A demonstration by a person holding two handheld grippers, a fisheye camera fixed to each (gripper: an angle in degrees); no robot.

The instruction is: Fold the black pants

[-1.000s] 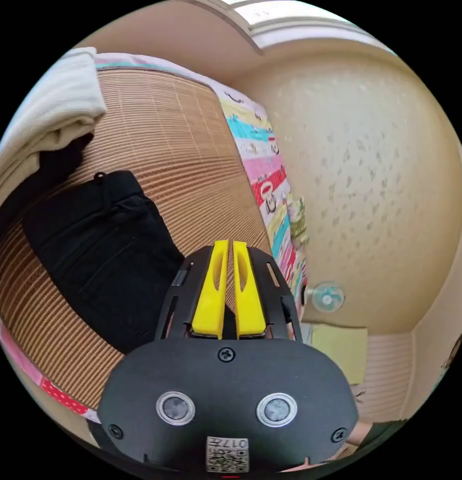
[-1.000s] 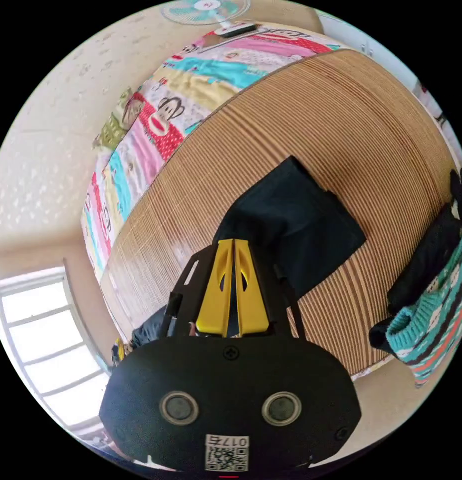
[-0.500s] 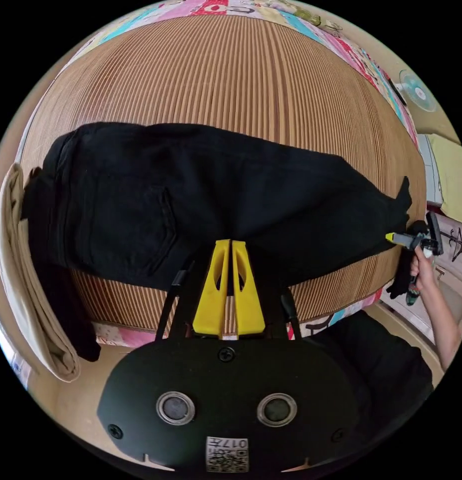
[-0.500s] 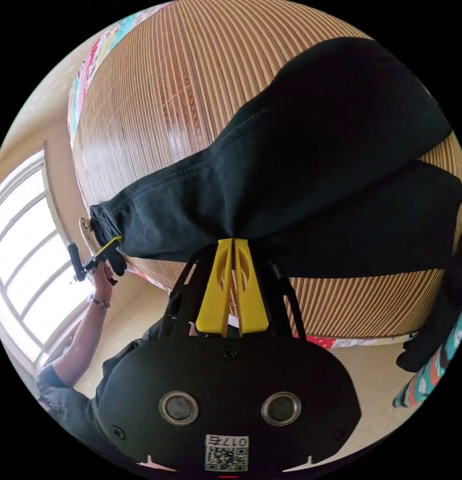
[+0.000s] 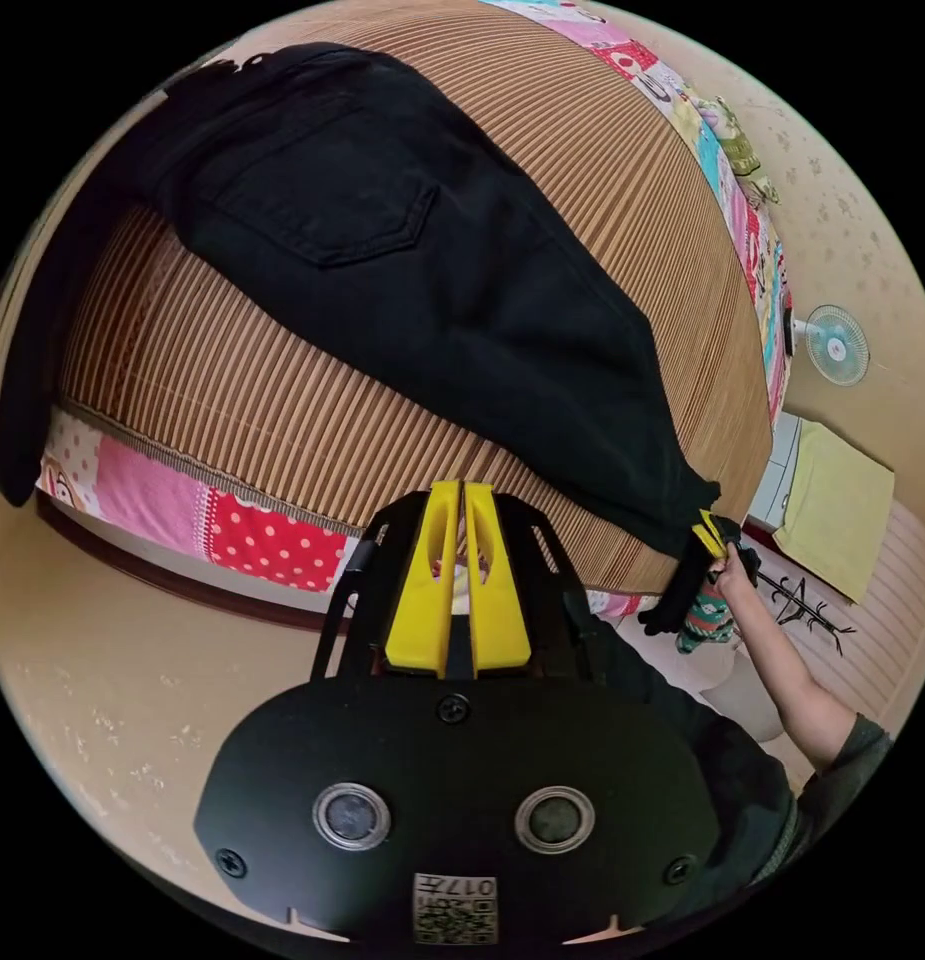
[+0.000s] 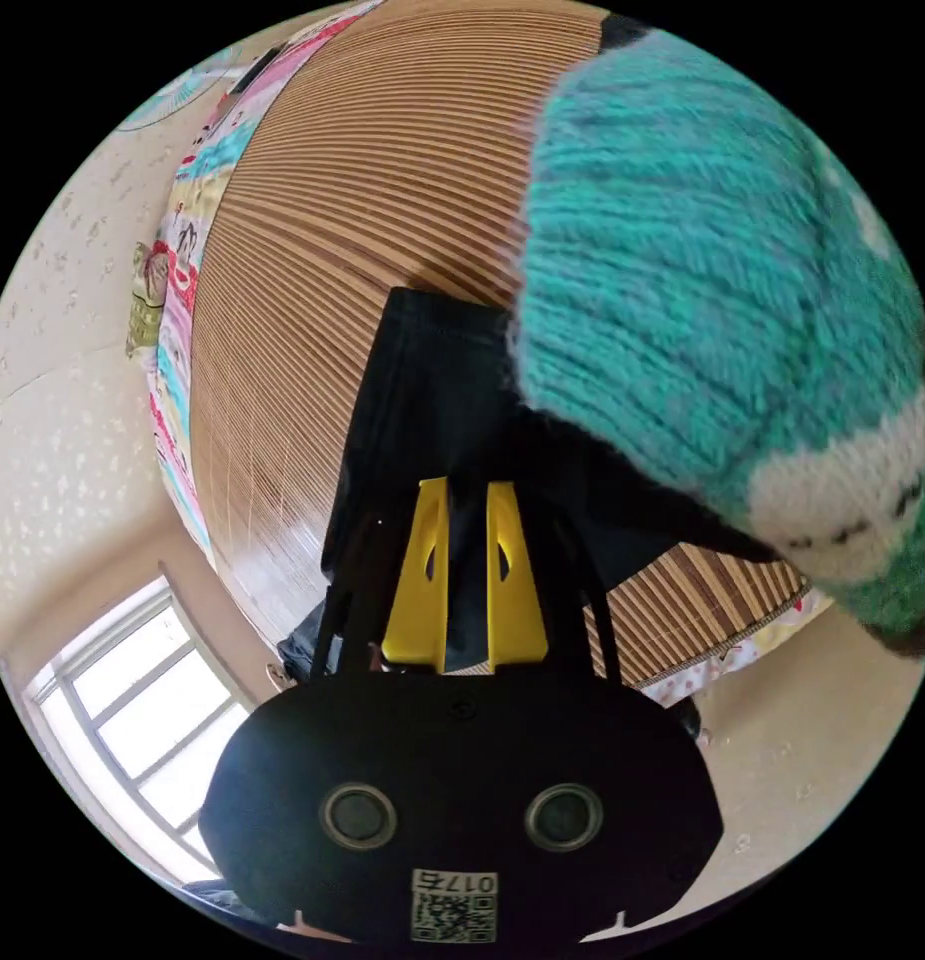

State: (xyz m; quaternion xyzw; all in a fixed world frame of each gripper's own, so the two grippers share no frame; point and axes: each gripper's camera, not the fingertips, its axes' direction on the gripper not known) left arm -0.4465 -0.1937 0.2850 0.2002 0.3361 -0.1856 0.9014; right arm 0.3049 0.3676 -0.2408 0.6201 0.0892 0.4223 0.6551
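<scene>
The left tongs [image 5: 460, 492] have let go of the black pants [image 5: 432, 270], now pressed together empty; the right tongs [image 6: 467, 492], slightly apart, straddle the hem. Pants lie flat, pocket up.

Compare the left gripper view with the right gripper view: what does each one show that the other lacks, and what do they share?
Left gripper view: the back pocket of the black pants, a person's hand holding the right gripper at the pants' hem, and the left gripper, shut on nothing.

Right gripper view: a teal knit garment close to the lens, a window, and black fabric between the right gripper's slightly parted jaws.

Shared: the pants lying on the bamboo mat and the patterned quilt under it.
</scene>
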